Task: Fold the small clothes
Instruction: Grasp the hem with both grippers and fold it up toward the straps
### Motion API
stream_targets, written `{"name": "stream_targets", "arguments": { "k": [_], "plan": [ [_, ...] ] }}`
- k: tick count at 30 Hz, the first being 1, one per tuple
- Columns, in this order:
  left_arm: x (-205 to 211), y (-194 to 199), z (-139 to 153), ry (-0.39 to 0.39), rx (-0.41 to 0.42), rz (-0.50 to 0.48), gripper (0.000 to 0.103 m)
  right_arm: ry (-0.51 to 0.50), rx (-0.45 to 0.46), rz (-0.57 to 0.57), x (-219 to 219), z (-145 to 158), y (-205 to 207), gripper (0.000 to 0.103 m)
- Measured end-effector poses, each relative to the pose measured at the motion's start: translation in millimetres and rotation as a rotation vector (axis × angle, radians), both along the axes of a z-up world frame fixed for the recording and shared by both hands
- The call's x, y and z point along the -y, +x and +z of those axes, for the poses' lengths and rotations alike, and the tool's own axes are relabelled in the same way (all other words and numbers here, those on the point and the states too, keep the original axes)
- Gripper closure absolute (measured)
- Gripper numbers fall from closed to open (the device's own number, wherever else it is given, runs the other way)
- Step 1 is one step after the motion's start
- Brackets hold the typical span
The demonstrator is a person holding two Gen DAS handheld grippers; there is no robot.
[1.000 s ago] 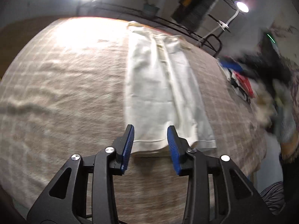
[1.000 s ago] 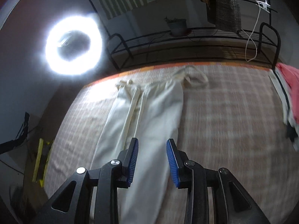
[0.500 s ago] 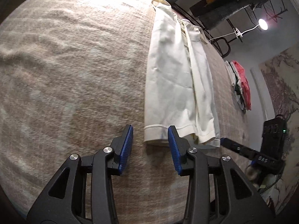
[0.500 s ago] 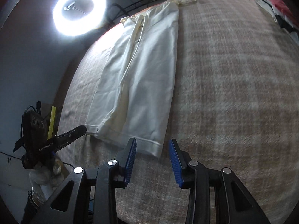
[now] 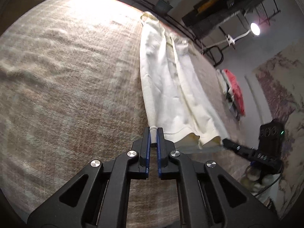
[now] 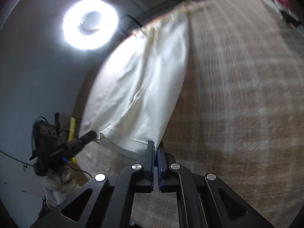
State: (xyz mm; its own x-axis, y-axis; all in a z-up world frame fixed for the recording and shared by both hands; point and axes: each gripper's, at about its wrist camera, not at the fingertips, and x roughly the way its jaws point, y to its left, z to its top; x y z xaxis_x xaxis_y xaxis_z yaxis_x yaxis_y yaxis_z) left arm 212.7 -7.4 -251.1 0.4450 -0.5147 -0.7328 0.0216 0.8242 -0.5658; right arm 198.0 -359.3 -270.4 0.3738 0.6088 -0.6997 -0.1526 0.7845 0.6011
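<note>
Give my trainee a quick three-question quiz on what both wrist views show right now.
1. True or false: both grippers are shut on the hem of the cream trousers.
2. Which gripper pinches the hem corner nearer the ring light: A left gripper, B right gripper?
3. What does the garment lie on?

Key: 1 true. 2 A. 3 A checked brown blanket.

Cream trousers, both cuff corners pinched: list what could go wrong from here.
1. The left gripper holds only a thin bit of hem of the cream trousers; it may slip out when lifted.
2. The right gripper also grips just a corner; uneven pulling could skew the fold.
3. The two legs lie stacked, and their cuffs gape apart between the grips, so the layers may separate when carried over the plaid blanket.
</note>
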Motion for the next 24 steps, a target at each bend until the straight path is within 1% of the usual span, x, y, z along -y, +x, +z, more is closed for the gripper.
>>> {"name": "stream_targets", "arguments": {
  "k": [2, 4, 6, 7, 9, 14, 20, 24],
  "plan": [
    [5.0, 2.8, -13.2, 0.034, -0.038, -0.004, 0.099, -0.015, -0.001, 0.004, -0.1, -3.9, -1.1, 0.103],
    [6.0, 3.6, -22.4, 0.041, -0.067, 0.003, 0.1, -0.054, -0.055, 0.008, -5.1, -22.0, 5.5, 0.103],
    [2.5, 4.5, -22.3, 0.03, -0.068, 0.009, 0.1, -0.082, -0.1, 0.014, -8.9, -35.5, 9.1, 0.103],
    [0.6, 4.9, -20.3, 0.02, -0.062, 0.011, 0.1, -0.087, -0.103, 0.018, -9.7, -37.2, 10.3, 0.103],
    [-2.6, 5.2, -14.1, 0.011, -0.047, 0.012, 0.1, -0.077, -0.099, 0.039, -8.1, -34.8, 12.3, 0.103],
    [-0.4, 12.1, -3.0, -0.003, -0.026, 0.006, 0.1, 0.008, -0.073, 0.033, 1.3, -22.1, 18.3, 0.103],
    [2.0, 38.4, 13.8, -0.022, 0.006, 0.014, 0.1, 0.052, -0.041, 0.008, 10.3, -10.9, 32.7, 0.103],
    [2.9, 58.9, 20.9, -0.035, 0.021, 0.032, 0.1, 0.085, -0.028, -0.03, 17.2, -6.4, 47.9, 0.103]
  ]
}}
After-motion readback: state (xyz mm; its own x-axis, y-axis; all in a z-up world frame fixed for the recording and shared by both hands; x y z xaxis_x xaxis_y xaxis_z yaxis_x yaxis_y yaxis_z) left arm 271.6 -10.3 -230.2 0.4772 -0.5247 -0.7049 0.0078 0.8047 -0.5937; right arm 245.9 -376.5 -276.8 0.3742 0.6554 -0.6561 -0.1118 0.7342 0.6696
